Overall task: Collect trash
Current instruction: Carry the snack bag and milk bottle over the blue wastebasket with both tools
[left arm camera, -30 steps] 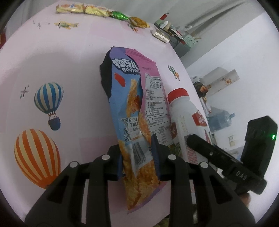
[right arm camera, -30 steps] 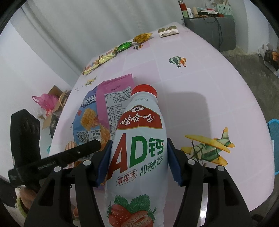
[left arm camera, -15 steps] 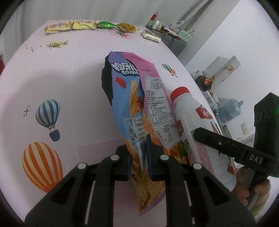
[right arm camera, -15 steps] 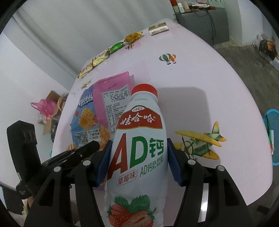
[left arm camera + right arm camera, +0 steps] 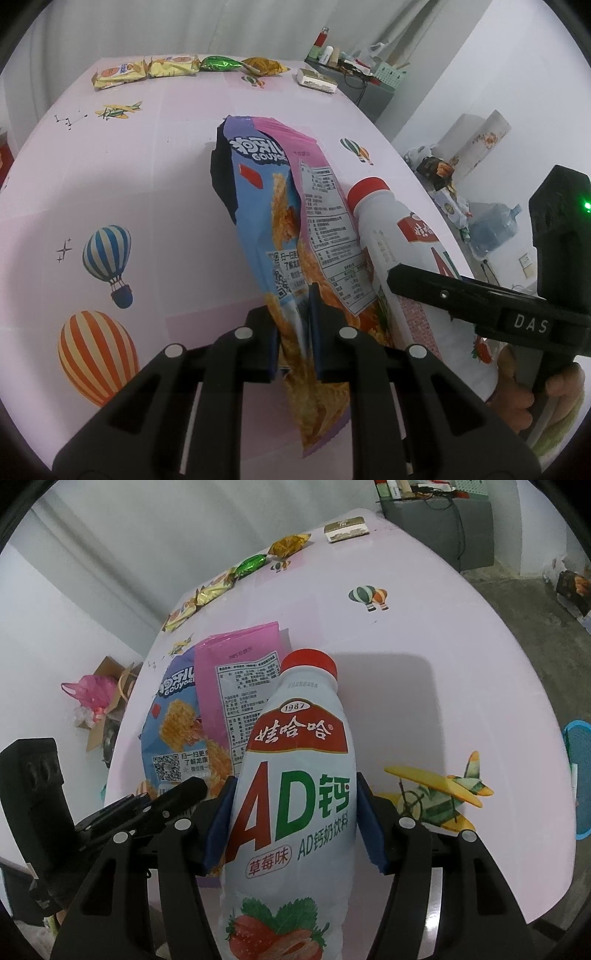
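A blue and pink snack bag (image 5: pixel 291 221) stands up between the fingers of my left gripper (image 5: pixel 294 326), which is shut on its lower part. The same bag (image 5: pixel 207 716) shows in the right wrist view, left of the bottle. A white drink bottle with a red cap (image 5: pixel 295 782) is clamped between the blue pads of my right gripper (image 5: pixel 293 816). In the left wrist view the bottle (image 5: pixel 399 258) stands just right of the bag, with the right gripper's black body and a hand beside it.
The pink tablecloth (image 5: pixel 110 177) has balloon and airplane prints. Several small snack wrappers (image 5: pixel 177 66) and a flat box (image 5: pixel 316 79) lie along the far edge. A cardboard box with a pink plastic bag (image 5: pixel 96 698) sits on the floor left of the table; a blue basket (image 5: pixel 578 775) stands right.
My left gripper's jaws have closed tighter on the snack bag, pinching it narrow, and the view has rolled a little. The right gripper keeps its hold on the bottle.
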`<state>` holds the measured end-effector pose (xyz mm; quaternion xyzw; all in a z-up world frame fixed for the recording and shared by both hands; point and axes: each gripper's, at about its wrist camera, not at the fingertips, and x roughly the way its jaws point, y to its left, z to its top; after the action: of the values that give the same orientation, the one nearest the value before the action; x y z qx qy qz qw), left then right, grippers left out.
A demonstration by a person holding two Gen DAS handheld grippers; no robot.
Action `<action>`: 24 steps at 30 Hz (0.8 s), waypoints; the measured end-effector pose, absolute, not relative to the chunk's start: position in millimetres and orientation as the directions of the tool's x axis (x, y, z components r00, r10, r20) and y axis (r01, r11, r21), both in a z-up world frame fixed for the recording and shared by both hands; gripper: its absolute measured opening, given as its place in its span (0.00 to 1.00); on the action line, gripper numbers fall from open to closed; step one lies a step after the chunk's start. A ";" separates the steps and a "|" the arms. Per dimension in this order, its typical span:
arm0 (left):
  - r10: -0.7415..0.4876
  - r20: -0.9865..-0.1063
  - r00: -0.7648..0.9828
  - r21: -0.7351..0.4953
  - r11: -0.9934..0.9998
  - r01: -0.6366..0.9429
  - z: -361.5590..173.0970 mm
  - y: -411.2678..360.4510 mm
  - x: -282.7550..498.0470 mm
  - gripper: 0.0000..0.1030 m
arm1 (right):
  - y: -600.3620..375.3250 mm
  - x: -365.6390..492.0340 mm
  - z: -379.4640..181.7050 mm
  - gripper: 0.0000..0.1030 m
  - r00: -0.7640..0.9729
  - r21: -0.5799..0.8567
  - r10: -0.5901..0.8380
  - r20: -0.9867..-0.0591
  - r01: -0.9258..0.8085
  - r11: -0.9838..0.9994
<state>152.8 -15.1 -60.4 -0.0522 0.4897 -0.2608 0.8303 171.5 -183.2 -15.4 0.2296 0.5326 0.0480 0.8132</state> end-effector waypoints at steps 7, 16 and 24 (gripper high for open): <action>-0.471 -0.790 0.393 -0.325 0.865 0.383 -57.9 -18.4 149.1 0.11 | -189.2 165.9 -18.7 0.57 0.451 0.467 0.355 -0.819 0.165 0.869; -0.461 -0.772 0.438 -0.299 0.871 0.391 -47.2 -23.8 140.3 0.09 | -211.0 149.5 -16.7 0.57 0.502 0.532 0.386 -0.774 0.185 0.826; -0.456 -0.747 0.484 -0.256 0.869 0.423 -29.9 -33.5 128.4 0.08 | -222.6 137.1 -1.7 0.57 0.552 0.544 0.371 -0.747 0.185 0.819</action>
<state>128.4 -33.5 -29.9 -0.0186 0.4389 -0.2552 0.8613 137.1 -222.6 -1.7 0.2960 0.4699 0.0560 0.8298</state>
